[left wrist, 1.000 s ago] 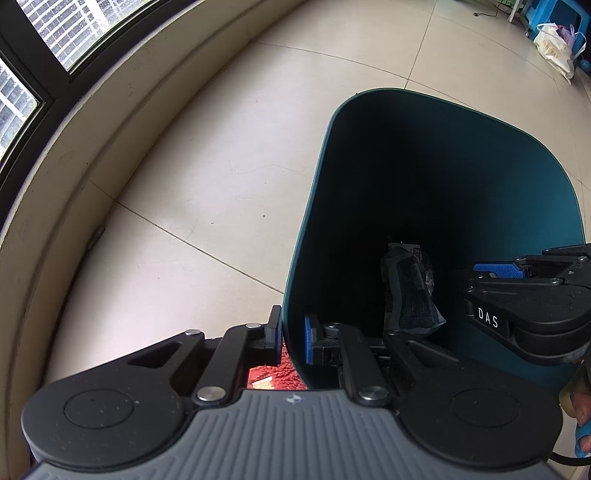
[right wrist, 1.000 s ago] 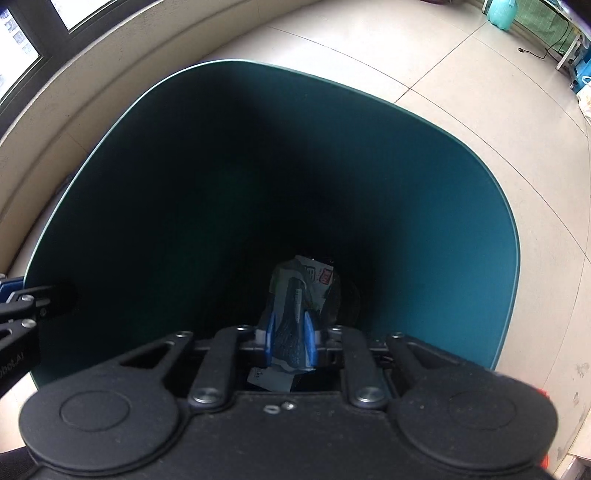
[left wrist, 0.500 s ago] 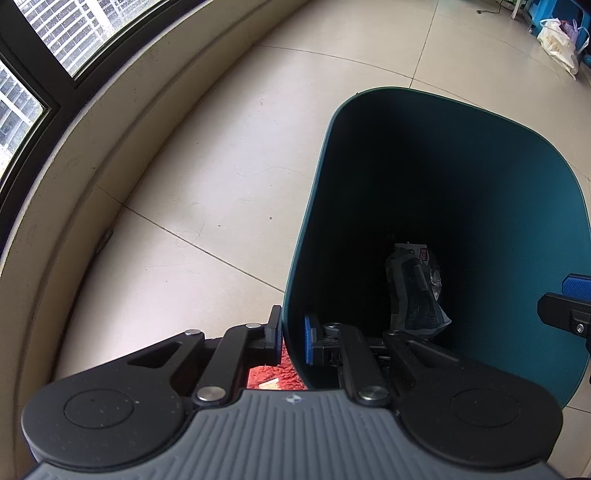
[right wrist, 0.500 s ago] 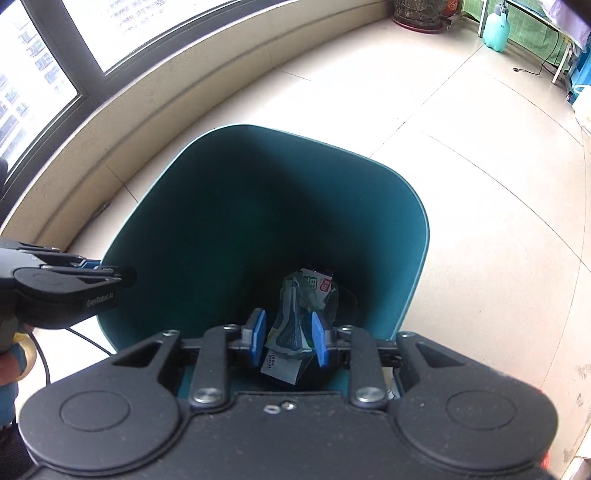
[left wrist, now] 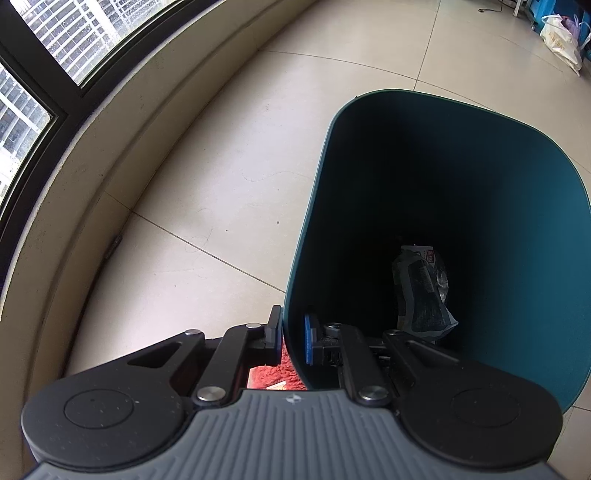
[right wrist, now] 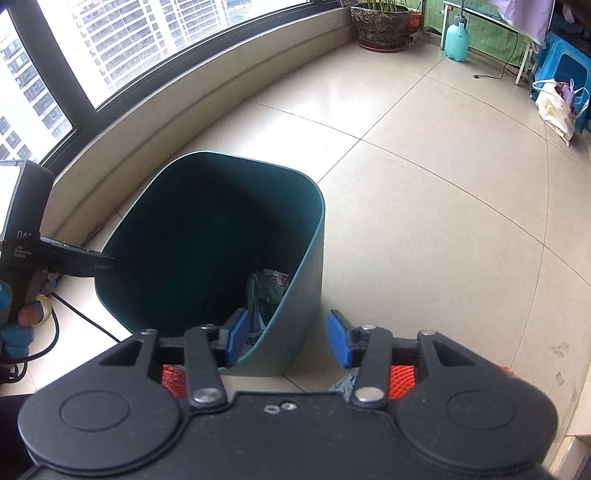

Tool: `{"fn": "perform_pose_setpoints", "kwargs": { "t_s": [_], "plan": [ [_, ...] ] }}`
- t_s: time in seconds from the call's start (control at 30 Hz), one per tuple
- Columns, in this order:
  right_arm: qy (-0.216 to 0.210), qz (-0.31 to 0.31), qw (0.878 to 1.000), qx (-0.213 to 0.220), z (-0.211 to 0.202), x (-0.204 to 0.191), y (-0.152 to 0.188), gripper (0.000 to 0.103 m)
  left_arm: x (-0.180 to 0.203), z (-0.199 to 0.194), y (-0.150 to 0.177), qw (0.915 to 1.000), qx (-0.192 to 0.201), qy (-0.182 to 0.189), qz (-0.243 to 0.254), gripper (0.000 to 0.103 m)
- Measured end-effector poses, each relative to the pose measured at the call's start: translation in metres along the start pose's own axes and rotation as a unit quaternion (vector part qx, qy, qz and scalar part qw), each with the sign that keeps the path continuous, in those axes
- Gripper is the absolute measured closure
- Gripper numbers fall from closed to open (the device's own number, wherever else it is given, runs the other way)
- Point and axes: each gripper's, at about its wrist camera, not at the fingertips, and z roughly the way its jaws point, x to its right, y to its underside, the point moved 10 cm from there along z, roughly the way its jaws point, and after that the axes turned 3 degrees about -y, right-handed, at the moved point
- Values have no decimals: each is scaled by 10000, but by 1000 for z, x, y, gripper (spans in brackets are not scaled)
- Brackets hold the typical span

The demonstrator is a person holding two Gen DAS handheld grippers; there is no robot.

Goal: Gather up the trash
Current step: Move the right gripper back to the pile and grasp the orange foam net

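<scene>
A dark teal trash bin stands on the tiled floor; it also shows in the right wrist view. My left gripper is shut on the bin's near wall, one finger outside and one inside. A crumpled grey-blue wrapper lies at the bottom of the bin, and shows in the right wrist view too. My right gripper is open and empty, raised above and just right of the bin's rim. The left gripper shows at the bin's left wall.
A curved window wall runs behind the bin. A potted plant, a turquoise bottle, a blue stool and a white bag stand at the far right. Red mesh and a scrap lie under my right gripper.
My right gripper opened, let go of the wrapper inside the bin, and rose up and back out of it. The left gripper kept its hold on the bin wall.
</scene>
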Motion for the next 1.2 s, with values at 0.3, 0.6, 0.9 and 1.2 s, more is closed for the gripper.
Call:
{"fn": "perform_pose_setpoints", "kwargs": {
  "t_s": [0.3, 0.6, 0.9, 1.2],
  "plan": [
    [200, 866, 9960, -100, 16, 78, 51, 32, -1, 0, 0, 10000, -19, -22, -80, 92],
    [114, 1586, 9870, -256, 77, 132, 101, 8, 1, -4, 0, 9999, 35, -99, -57, 92],
    [408, 2261, 9709, -679, 143, 176, 143, 6, 1, -2, 0, 9999, 12, -105, -51, 92],
    [370, 2615, 9606, -870, 181, 186, 155, 28, 3, -1, 0, 9999, 2, -132, -26, 92]
  ]
}}
